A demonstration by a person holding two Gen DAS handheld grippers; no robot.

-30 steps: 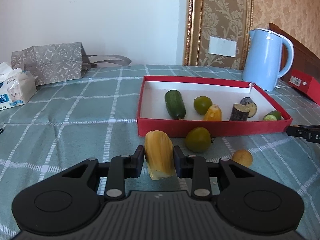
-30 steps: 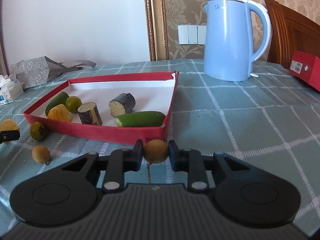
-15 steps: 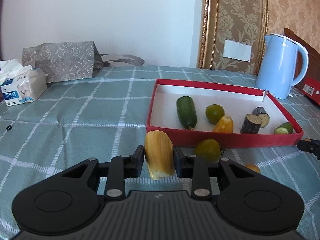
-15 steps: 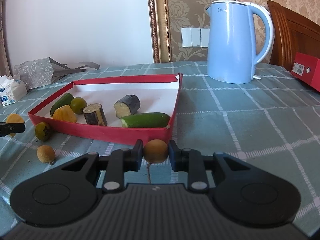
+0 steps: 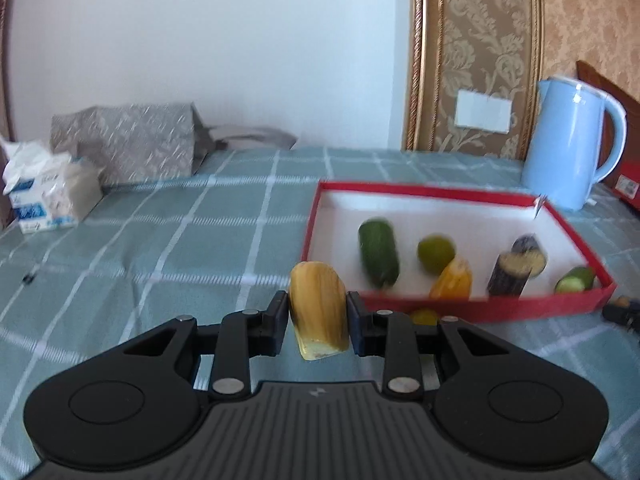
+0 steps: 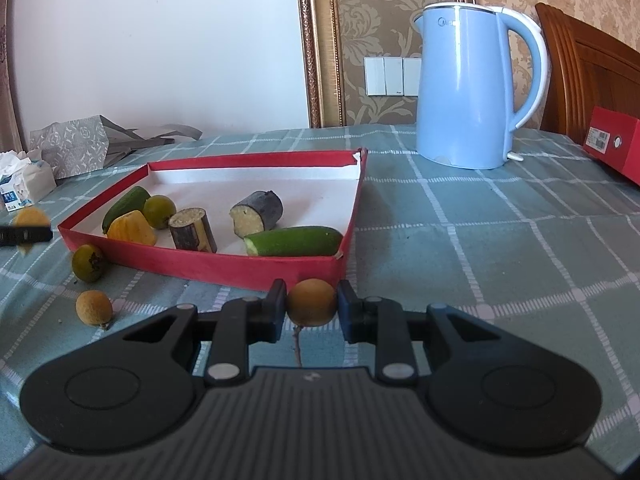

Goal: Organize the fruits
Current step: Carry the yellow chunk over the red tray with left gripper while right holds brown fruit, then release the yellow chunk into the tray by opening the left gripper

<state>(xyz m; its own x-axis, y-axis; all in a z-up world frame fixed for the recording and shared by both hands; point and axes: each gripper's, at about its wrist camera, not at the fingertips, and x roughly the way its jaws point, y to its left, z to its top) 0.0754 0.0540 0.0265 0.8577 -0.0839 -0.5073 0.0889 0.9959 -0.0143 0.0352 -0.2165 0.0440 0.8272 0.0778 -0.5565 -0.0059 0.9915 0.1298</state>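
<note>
Fruits — yellow jackfruit piece (image 5: 318, 312) clamped in left gripper (image 5: 318, 316); round longan (image 6: 311, 302) pinched in right gripper (image 6: 311, 306). Red tray (image 6: 240, 270) at twelve o'clock — holds cucumber (image 6: 296, 241).

The red tray (image 6: 256, 270) has bare white floor along its far wall and far-right corner. Cucumber pieces (image 6: 294, 241), sugarcane sections (image 6: 256, 216) and citrus (image 6: 159, 211) crowd its near side. On the tablecloth (image 6: 500, 248), open room lies right of the tray; the blue kettle (image 6: 468, 88) blocks the far edge.
</note>
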